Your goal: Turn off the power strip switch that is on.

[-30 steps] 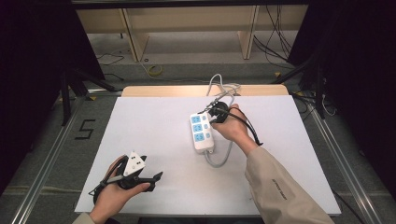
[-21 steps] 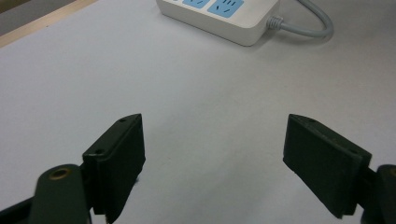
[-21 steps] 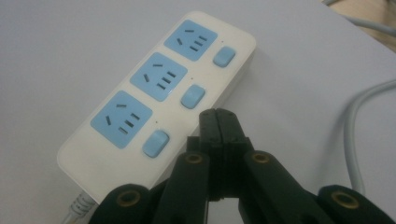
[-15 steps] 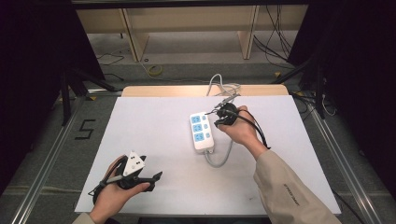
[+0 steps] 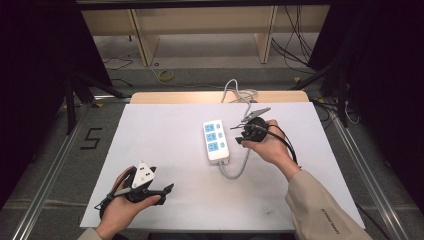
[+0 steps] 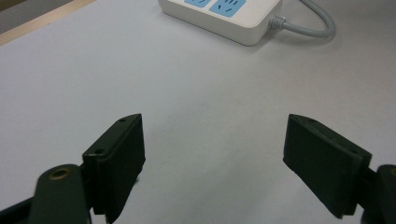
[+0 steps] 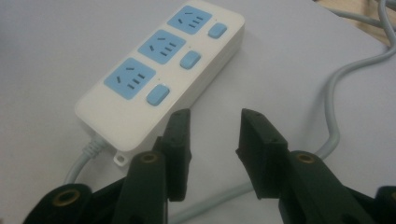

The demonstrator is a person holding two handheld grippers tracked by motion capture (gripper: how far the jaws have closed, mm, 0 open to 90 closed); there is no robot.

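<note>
A white power strip [image 5: 216, 139] with three blue sockets and three blue switches is lying flat near the middle of the white table [image 5: 165, 130], its long axis running away from the person. Its grey cord [image 5: 239, 170] is leaving the near end, looping to the right and running up toward the far edge of the table. In the right gripper view the strip [image 7: 161, 72] is sitting just ahead and to the left of the jaws, with the cord [image 7: 334, 93] curving past on the right.

The right gripper [image 5: 241, 134] is hovering just beside the strip's right edge, near but apart from it; its jaws are standing narrowly parted with nothing between them [image 7: 212, 154]. The left gripper [image 5: 167, 188] is resting low near the front left of the table, well apart from the strip, its jaws spread wide and empty [image 6: 212, 163].

Judged from this arrangement, the step in hand is the approach of the right gripper to the strip, probably toward the switches or the body; contact is not yet made. The next move is calling for a short advance leftward and down, with the jaws lined up on the chosen switch or across the strip's width, and care that the cord is not snagged.
</note>
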